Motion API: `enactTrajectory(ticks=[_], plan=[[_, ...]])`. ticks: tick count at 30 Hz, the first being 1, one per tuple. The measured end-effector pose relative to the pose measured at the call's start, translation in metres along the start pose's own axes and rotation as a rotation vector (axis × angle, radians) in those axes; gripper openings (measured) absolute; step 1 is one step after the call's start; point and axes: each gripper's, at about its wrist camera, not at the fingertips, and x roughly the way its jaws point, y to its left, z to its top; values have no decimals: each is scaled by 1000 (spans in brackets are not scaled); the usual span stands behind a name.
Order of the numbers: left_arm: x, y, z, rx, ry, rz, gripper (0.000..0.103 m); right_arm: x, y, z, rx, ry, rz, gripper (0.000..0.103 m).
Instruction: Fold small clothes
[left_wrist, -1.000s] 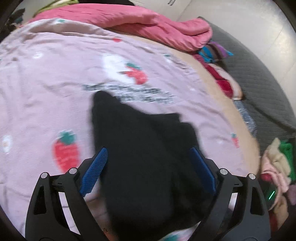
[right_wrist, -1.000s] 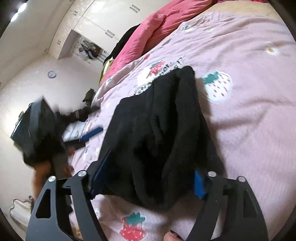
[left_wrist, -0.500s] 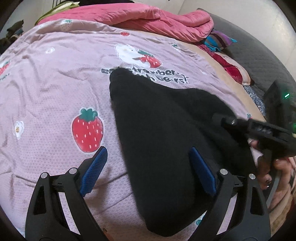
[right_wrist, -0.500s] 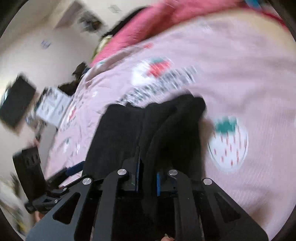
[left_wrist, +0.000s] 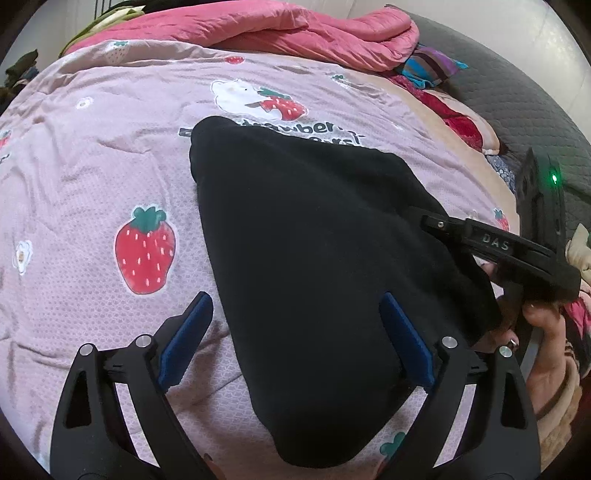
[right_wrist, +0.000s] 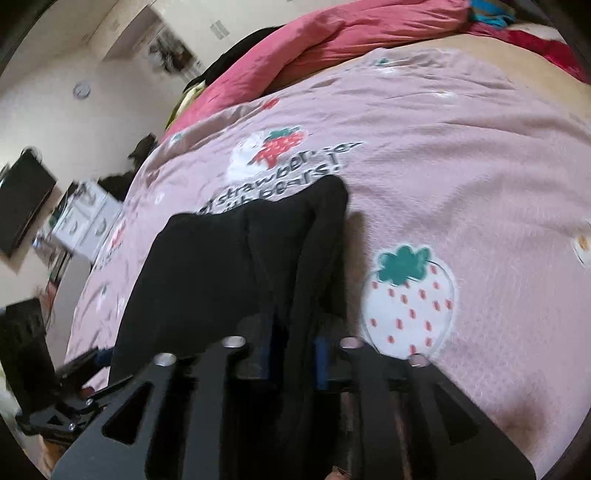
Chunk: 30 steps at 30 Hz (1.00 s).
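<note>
Left wrist view: the left gripper (left_wrist: 295, 343) hangs spread wide over the near end of a black garment (left_wrist: 314, 251) lying on the strawberry-print bedspread (left_wrist: 92, 166) — its pads touch nothing. The garment appears doubled over once; further folds seem outstanding. At the right edge, the right gripper (left_wrist: 432, 221) meets the cloth, its tips buried in black fabric.

Right wrist view: blurred. The right gripper's jaws have just been parting slightly, yet a ridge of garment still sits pinched between them. The garment type cannot be determined — no sleeves or legs are distinguishable.
</note>
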Motion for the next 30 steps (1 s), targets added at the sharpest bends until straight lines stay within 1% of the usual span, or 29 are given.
enactTrajectory(ticks=[2, 4, 6, 7, 9, 10, 11, 15, 18, 20, 22, 25, 26, 27, 28, 30], plan=[[-1, 1, 0, 0, -1, 2, 85, -5, 0, -1, 9, -11, 6, 27], [-2, 1, -1, 2, -2, 7, 85, -14, 4, -4, 3, -28, -11, 32], [-4, 1, -2, 1, -4, 7, 85, -24, 8, -7, -11, -52, -29, 43], [-4, 1, -2, 0, -4, 7, 85, -29, 8, -10, -14, -63, -36, 46], [-4, 1, -2, -4, -5, 5, 85, -42, 10, -17, -17, -92, -50, 59], [-5, 1, -2, -4, -6, 5, 85, -47, 11, -19, -16, -109, -55, 62], [-5, 2, -3, -4, -7, 5, 85, -53, 12, -23, -15, -126, -61, 68], [-8, 2, -4, -5, -11, 5, 85, -77, 19, -40, -35, -184, -74, 69], [-12, 2, -5, -4, -19, 7, 86, -87, 26, -52, -47, -202, -72, 69], [-16, 1, -7, -4, -28, 5, 87, -93, 29, -60, -55, -213, -86, 70], [-21, 1, -10, -1, -35, 1, 89, -98, 35, -69, -72, -223, -107, 74], [-30, -2, -16, 15, -45, -2, 89, -106, 46, -81, -117, -247, -152, 80], [-33, -3, -18, 22, -48, -3, 89, -109, 51, -86, -137, -255, -172, 84], [-36, -4, -19, 29, -51, -4, 90, -111, 55, -89, -150, -260, -184, 90], [-40, -6, -22, 36, -56, -1, 90, -113, 58, -91, -159, -267, -193, 94], [-47, -7, -26, 45, -72, -1, 91, -118, 63, -95, -175, -285, -207, 96]])
